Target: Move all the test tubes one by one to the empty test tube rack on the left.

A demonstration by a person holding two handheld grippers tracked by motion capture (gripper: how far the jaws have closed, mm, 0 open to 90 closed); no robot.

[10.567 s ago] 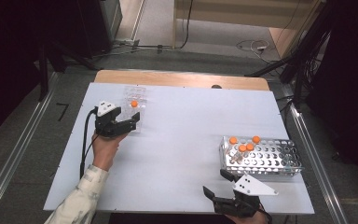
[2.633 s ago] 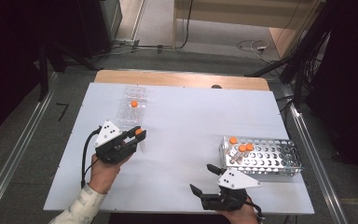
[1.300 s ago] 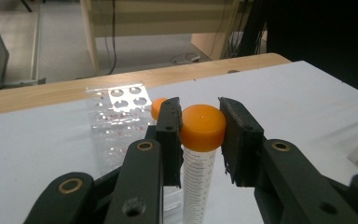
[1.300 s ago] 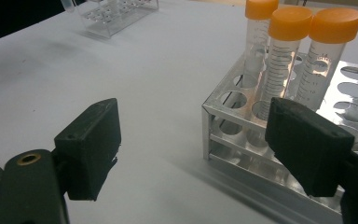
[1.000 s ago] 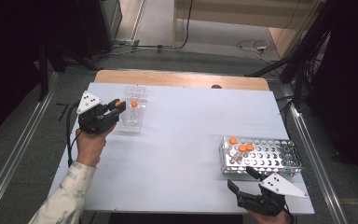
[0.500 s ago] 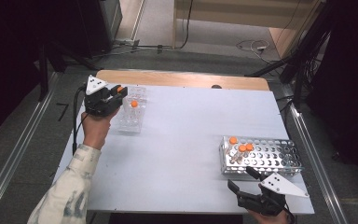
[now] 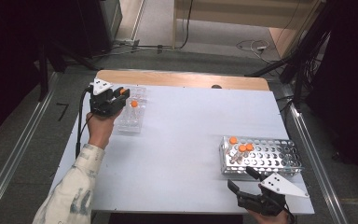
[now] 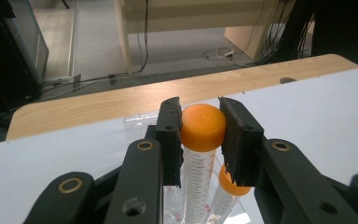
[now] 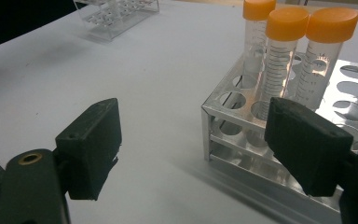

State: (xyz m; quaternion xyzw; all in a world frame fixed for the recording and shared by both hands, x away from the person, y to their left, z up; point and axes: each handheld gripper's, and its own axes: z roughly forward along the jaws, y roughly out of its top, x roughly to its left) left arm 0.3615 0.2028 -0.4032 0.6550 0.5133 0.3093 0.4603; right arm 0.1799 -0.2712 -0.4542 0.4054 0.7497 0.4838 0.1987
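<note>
A lab: capped sample tubes (image 9: pixel 284 51) in a metal rack (image 7: pixel 270 161) on a white bench (image 7: pixel 186 135)

No words or numbers can be read; the tubes (image 9: pixel 279 56) in the metal rack (image 9: pixel 242 140) bear only graduation marks.

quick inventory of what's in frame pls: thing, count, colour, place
table: 1, white top with a wooden far edge, centre
clear rack: 1, transparent plastic, far left of the table
metal rack: 1, silver, near right of the table
tubes in metal rack: 3, clear with orange caps, its left end
tube in clear rack: 1, orange cap, upright
held tube: 1, orange cap, over the clear rack
left gripper: 1, black, shut on the held tube
right gripper: 1, black, open, by the metal rack
</note>
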